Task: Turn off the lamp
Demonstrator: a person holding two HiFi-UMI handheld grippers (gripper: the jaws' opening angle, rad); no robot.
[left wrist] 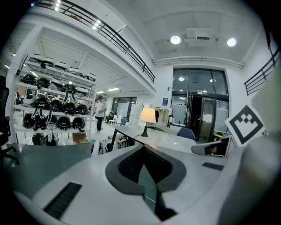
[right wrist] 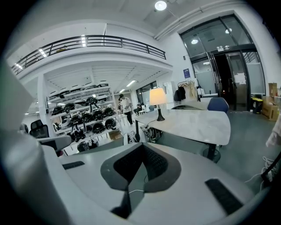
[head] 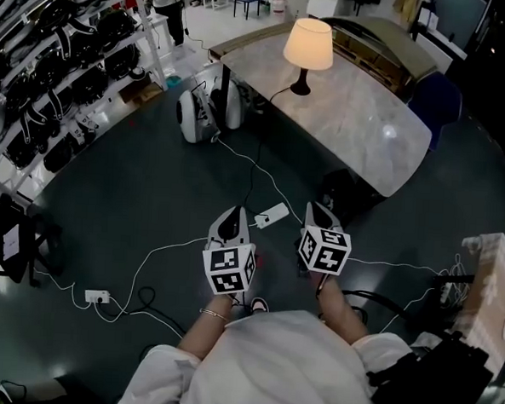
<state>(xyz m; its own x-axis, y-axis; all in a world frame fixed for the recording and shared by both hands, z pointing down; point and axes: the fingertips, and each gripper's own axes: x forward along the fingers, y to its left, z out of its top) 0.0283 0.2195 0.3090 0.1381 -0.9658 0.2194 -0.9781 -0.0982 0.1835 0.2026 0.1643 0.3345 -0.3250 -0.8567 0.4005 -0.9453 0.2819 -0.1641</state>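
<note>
The lamp (head: 308, 51), its cream cone shade glowing on a dark curved base, stands at the far end of a pale marbled table (head: 360, 118). The left gripper (head: 233, 214) and right gripper (head: 314, 211) are pinched together (nothing between), well short of it, above a dark glossy floor (head: 151, 191) strewn with white cables (head: 267, 176).

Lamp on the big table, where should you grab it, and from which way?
Probably the thin dark stem of the lamp, just under the shade. It stands upright and narrow, while the shade is a wide cone. Come in level from the table's near edge.
</note>
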